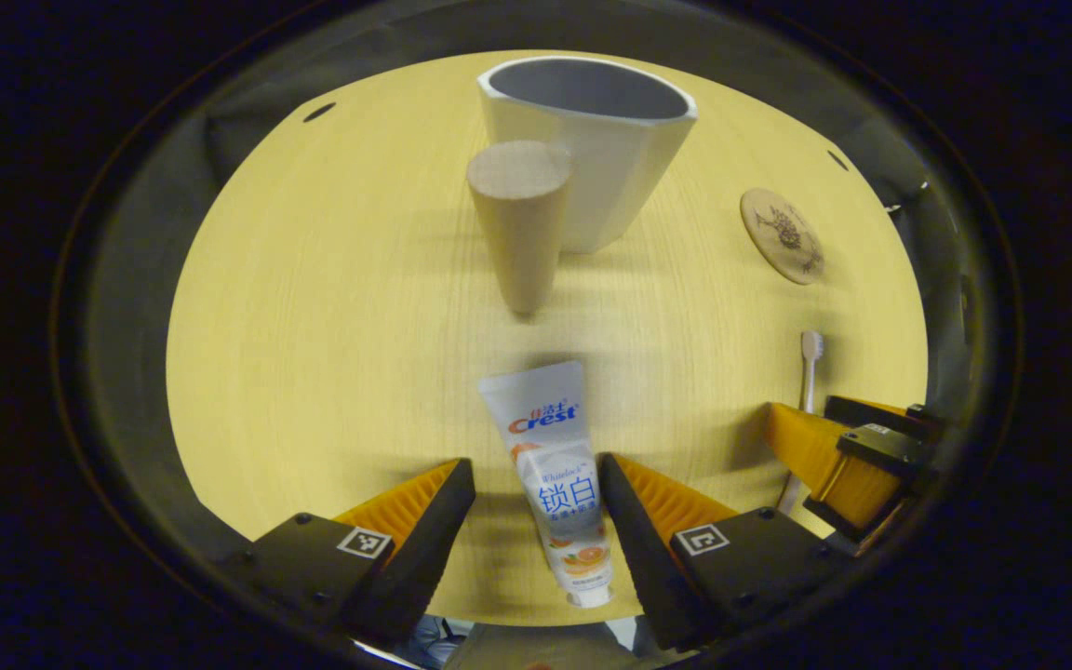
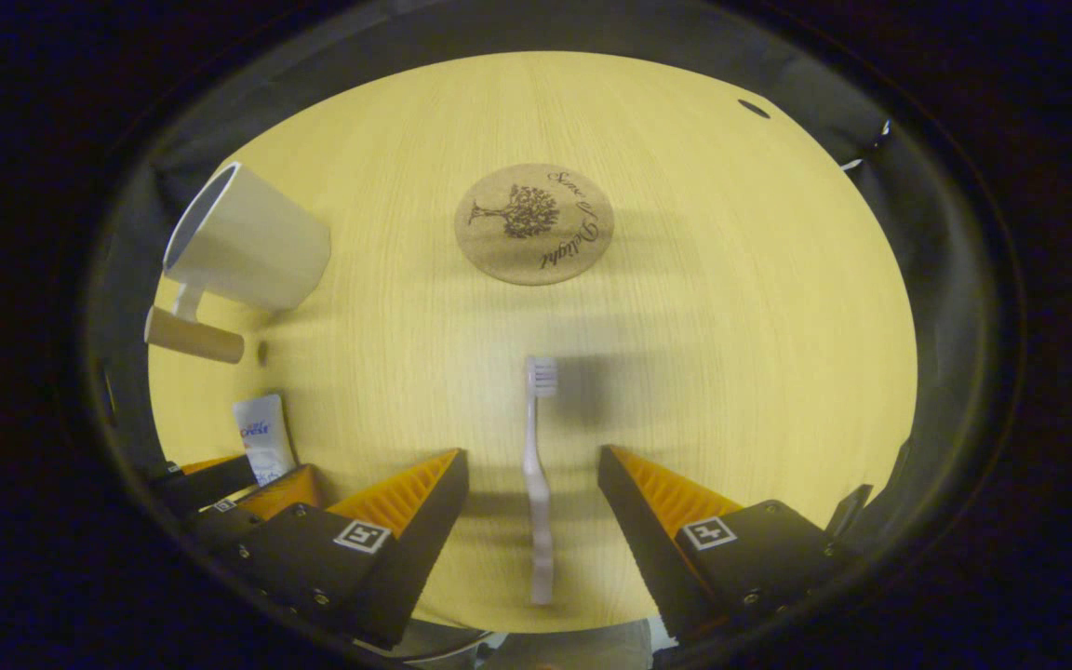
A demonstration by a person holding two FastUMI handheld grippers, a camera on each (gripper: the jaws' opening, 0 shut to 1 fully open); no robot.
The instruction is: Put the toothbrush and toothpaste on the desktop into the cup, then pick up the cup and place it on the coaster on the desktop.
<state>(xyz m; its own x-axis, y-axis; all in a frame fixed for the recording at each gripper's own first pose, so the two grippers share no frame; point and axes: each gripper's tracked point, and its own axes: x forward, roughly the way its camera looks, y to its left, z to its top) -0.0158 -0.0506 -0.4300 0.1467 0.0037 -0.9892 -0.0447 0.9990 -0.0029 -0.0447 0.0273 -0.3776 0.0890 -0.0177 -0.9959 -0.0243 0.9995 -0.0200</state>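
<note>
A white toothpaste tube [image 1: 555,475] lies flat on the wooden desktop [image 1: 313,326], cap end toward me. My left gripper [image 1: 534,463] is open and straddles the tube; whether its fingers touch it is unclear. Beyond it stands a white cup [image 1: 592,149] with a wooden peg handle [image 1: 517,223]. A pale toothbrush [image 2: 536,484] lies bristles away from me, between the spread fingers of my open right gripper [image 2: 531,454]. The round cork coaster [image 2: 534,223] lies straight beyond the brush. In the right gripper view, the cup [image 2: 247,237] and the tube [image 2: 263,437] appear at the left.
The two grippers sit side by side near the table's front edge: the right gripper [image 1: 848,456] shows at the right, the left gripper [image 2: 229,493] at the lower left. The coaster [image 1: 783,234] lies to the right of the cup. Dark booth wall rings the table.
</note>
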